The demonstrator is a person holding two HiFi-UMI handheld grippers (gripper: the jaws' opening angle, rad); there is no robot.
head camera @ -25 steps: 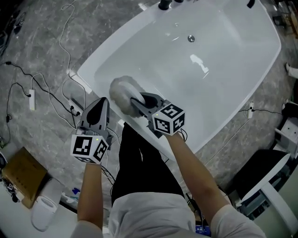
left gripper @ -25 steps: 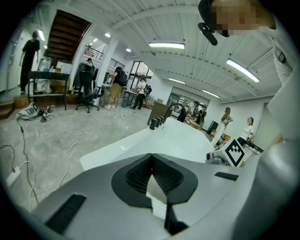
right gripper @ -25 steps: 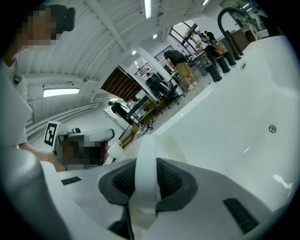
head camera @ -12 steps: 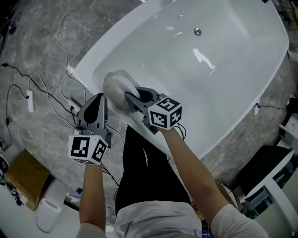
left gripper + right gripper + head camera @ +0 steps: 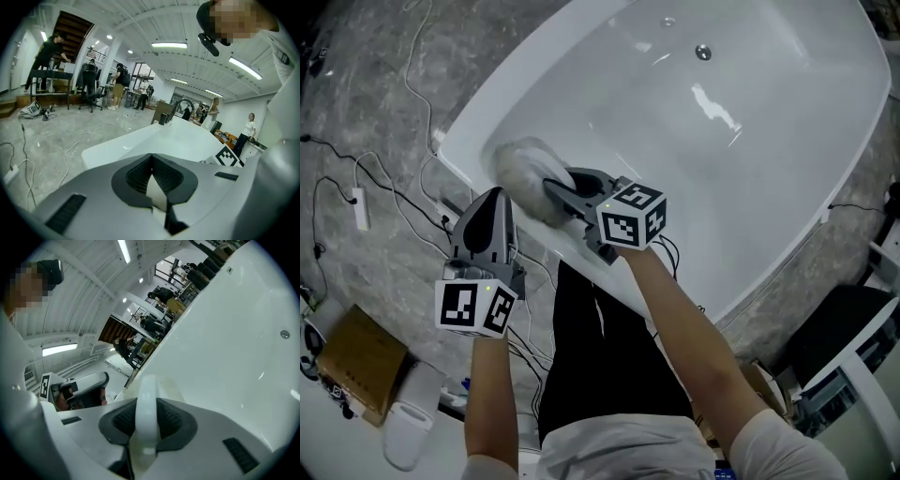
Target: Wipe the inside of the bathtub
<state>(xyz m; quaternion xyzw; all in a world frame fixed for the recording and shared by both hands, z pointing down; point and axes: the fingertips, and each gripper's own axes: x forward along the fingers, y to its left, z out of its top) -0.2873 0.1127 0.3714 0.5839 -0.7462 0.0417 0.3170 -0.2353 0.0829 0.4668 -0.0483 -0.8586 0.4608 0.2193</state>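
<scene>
Nearest the camera, the left gripper (image 5: 494, 199) hangs just beside the near rim of the white bathtub (image 5: 787, 187). Its own view shows the jaws pressed together at the tips with nothing between them. To its right, the right gripper (image 5: 555, 187) reaches over the rim, jaws clamped on the white handle (image 5: 146, 401) of a wiper. Only the right gripper view shows that grip. Only the head view shows the wiper's fluffy pad (image 5: 517, 161) in full, lying against the tub's near inner wall, close to its left end. Farther in, the drain (image 5: 703, 52) sits in the tub floor, well apart from the pad. The left gripper view alone takes in dark tap fittings (image 5: 166, 118) on the far rim and people (image 5: 119, 86) standing in the hall beyond. Against the frame a second ago, the pad lies farther left along the wall, more distant from the drain; the left gripper is shut as before.
</scene>
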